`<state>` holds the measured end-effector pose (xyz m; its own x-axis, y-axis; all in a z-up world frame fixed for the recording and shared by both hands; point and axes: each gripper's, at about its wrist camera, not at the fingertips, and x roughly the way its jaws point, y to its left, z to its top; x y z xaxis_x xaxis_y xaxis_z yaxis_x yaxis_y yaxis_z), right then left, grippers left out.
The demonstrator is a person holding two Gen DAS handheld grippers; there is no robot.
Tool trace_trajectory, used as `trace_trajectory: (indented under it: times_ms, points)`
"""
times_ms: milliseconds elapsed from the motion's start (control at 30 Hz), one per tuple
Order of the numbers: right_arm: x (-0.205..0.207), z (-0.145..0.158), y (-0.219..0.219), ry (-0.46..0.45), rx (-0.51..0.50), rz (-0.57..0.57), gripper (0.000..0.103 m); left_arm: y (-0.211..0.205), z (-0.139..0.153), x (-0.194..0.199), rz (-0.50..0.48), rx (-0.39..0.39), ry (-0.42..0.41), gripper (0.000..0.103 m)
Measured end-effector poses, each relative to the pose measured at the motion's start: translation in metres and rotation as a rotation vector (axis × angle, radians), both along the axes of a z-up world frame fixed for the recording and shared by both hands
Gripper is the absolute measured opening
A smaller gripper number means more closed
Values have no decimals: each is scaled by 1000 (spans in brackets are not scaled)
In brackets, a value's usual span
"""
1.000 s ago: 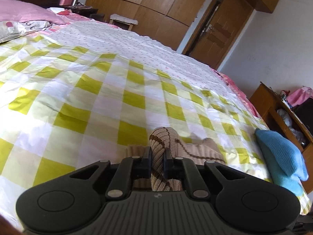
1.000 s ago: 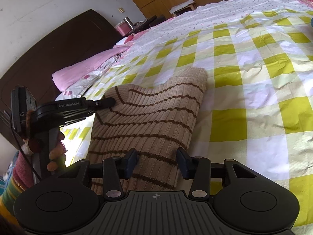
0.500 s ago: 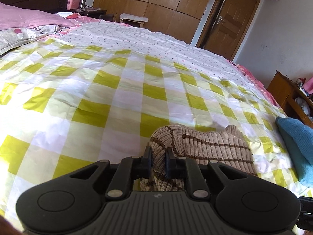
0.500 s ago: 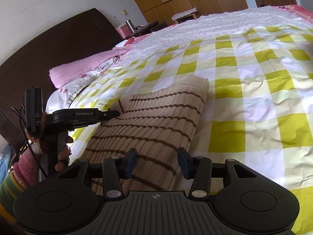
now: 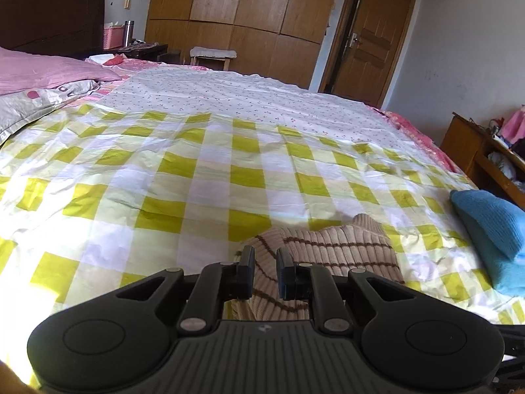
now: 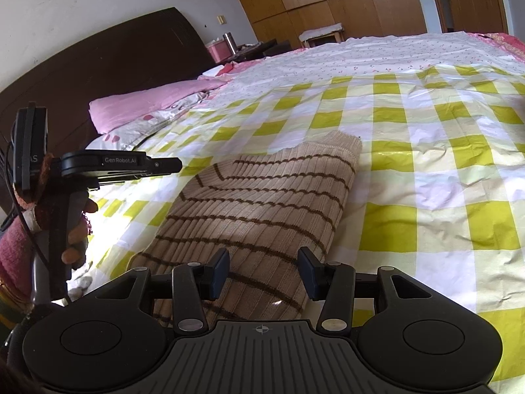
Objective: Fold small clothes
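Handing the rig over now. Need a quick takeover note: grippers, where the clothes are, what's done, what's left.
Left gripper: its fingers have just been opening. The gap is narrow and the striped sweater shows through it, but the right wrist view shows the tips short of its edge, so it looks released.
Right gripper: open, with a finger on either side of the sweater's near end, not pressing.
Sweater: lies flat as a long folded strip on the checked sheet.
A blue knit sits apart near the bed's edge.
Done: the lengthwise fold, by the look of it.
Left: probably fold the strip end over end.
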<state>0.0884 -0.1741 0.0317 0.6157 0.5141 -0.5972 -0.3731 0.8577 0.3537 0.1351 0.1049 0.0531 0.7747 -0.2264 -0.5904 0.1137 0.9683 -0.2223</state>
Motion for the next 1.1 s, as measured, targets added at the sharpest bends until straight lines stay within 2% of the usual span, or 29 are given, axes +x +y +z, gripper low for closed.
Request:
trace_trajectory:
  times_ms: [200,300,367,667,867,1100]
  points:
    - [-4,-3,10,-16,-72,5,47,-12,-12,-35,-48,4,44,22]
    - [-4,-4,10,-8,-81,-2,47,-20,-27,-42,-50,82,87,23]
    - [-5,-4,12,-11,-98,-4,47,-22,-31,-45,-55,90,97,23]
    - [-27,6,21,-62,-167,-33,46,-37,-23,-66,-59,163,56,23]
    - [-31,-8,29,-29,-240,-40,45,-43,-23,-78,-61,177,44,24]
    - [-38,0,27,-39,-222,-64,45,-43,-24,-84,-51,177,38,24]
